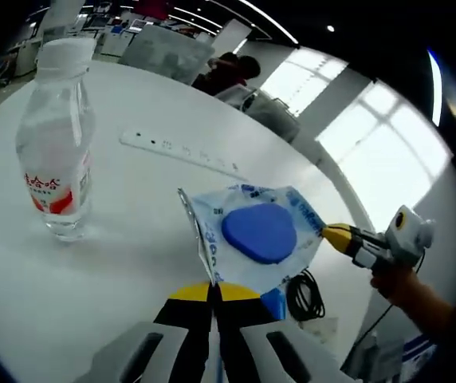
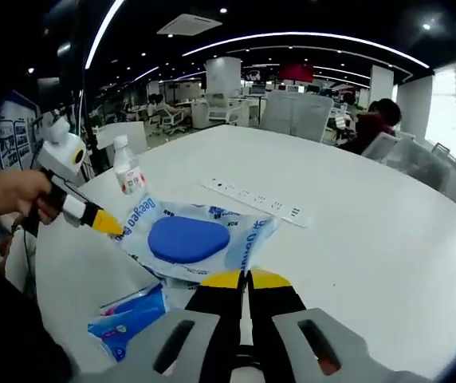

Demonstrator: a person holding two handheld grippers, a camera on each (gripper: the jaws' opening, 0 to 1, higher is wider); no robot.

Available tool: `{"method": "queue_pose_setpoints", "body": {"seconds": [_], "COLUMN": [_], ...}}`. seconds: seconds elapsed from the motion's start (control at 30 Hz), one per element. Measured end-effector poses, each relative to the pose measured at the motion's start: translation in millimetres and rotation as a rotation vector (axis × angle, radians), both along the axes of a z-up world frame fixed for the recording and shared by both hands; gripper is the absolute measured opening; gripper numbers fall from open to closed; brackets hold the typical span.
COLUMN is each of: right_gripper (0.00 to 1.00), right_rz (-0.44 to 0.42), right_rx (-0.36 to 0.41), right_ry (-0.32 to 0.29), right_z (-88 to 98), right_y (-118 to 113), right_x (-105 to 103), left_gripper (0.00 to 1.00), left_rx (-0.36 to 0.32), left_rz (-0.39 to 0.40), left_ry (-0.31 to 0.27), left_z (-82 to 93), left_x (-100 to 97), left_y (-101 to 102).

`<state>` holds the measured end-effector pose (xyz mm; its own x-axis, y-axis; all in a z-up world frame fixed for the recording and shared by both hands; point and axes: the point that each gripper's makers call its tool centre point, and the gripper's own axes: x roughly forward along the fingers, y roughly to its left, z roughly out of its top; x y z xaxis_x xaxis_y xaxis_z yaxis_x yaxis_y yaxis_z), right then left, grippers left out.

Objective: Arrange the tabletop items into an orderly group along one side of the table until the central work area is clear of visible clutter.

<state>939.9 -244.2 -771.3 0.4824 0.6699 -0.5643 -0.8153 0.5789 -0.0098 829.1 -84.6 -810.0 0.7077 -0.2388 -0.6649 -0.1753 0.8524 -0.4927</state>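
A clear packet holding a blue oval pad (image 1: 260, 231) is lifted above the white table (image 1: 132, 263). My left gripper (image 1: 214, 286) is shut on the packet's near edge. The right gripper (image 1: 332, 235) comes in from the right, its yellow tips pinching the packet's far edge. In the right gripper view the same packet (image 2: 188, 239) is held by my right gripper (image 2: 245, 277), which is shut on its near edge. The left gripper (image 2: 112, 227) grips its left corner. A clear water bottle (image 1: 57, 152) (image 2: 128, 171) stands upright on the table.
A white power strip (image 1: 184, 152) (image 2: 256, 199) lies flat beyond the packet. A second blue packet (image 2: 128, 315) lies on the table near the edge. A coiled black cable (image 1: 304, 295) sits below the held packet. Chairs and a seated person (image 2: 375, 120) are past the table's far edge.
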Motion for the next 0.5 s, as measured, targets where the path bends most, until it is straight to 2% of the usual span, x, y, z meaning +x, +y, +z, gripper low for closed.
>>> {"method": "queue_pose_setpoints", "body": {"seconds": [0.07, 0.1, 0.17, 0.3, 0.37, 0.5], "right_gripper": [0.0, 0.0, 0.0, 0.0, 0.0, 0.0], "right_rz": [-0.016, -0.025, -0.035, -0.047, -0.054, -0.055], "right_rx": [0.012, 0.026, 0.018, 0.007, 0.011, 0.009], "right_ry": [0.007, 0.007, 0.012, 0.029, 0.038, 0.048], "right_z": [-4.1, -4.4, -13.2, -19.4, -22.0, -32.1], "right_y": [-0.7, -1.2, -2.5, -5.5, -6.9, -7.1], "right_x": [0.3, -0.3, -0.7, -3.3, -3.9, -1.7], "left_gripper": [0.0, 0.0, 0.0, 0.0, 0.0, 0.0], "left_rx": [0.063, 0.052, 0.068, 0.065, 0.059, 0.05], "left_rz": [-0.014, -0.006, 0.004, 0.023, 0.03, 0.041], "left_ry": [-0.045, -0.028, -0.037, -0.035, -0.033, -0.027], "left_z": [-2.1, -6.0, -9.1, -20.1, -15.3, -22.9], "left_x": [8.9, 10.0, 13.7, 23.3, 23.3, 28.8], "left_y": [7.2, 7.1, 8.0, 12.3, 12.7, 14.4]}}
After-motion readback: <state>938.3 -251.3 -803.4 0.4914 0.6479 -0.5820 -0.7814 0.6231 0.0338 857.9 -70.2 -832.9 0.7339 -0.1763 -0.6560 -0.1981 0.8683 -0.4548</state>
